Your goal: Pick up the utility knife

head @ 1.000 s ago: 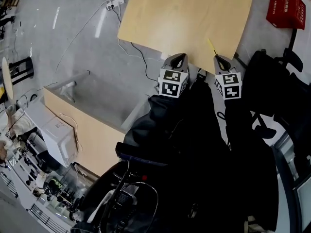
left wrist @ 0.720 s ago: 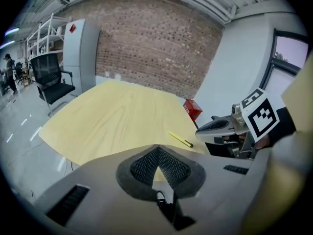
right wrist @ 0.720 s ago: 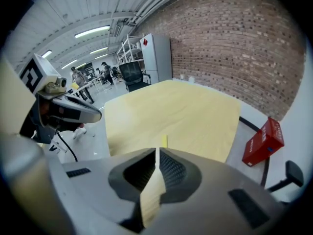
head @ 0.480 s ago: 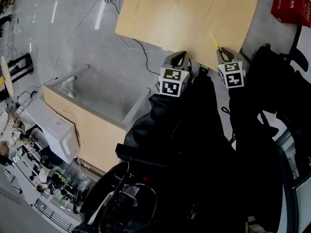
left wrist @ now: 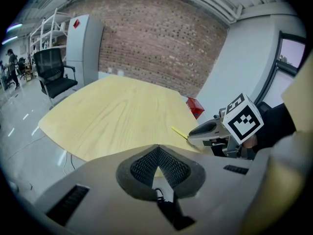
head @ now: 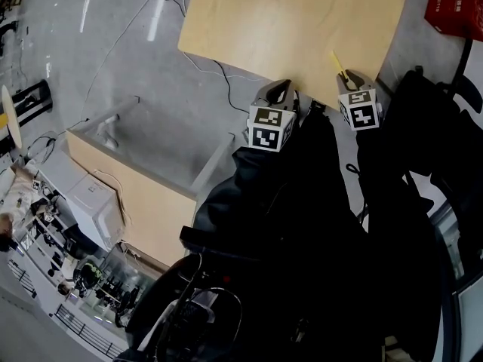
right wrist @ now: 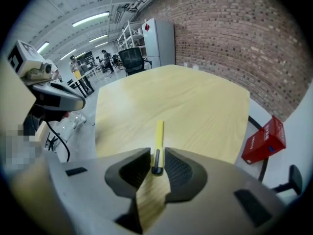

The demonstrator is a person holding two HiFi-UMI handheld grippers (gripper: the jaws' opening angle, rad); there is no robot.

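The utility knife is slim and yellow, with a black butt end. It lies along the near right edge of the pale wooden table. My right gripper is shut on its butt end; in the right gripper view the knife juts forward from between the pads of the gripper. My left gripper hovers at the table's near edge, to the left, shut and holding nothing. The left gripper view shows its own pads meeting, the knife and the right gripper off to the right.
A red box sits on the floor right of the table. Cables trail across the grey floor at left. A second wooden table with a white box stands lower left. A black office chair is beyond the table.
The right gripper and the knife have shifted slightly up and right in the head view, keeping the same relation. The left gripper has stayed put.
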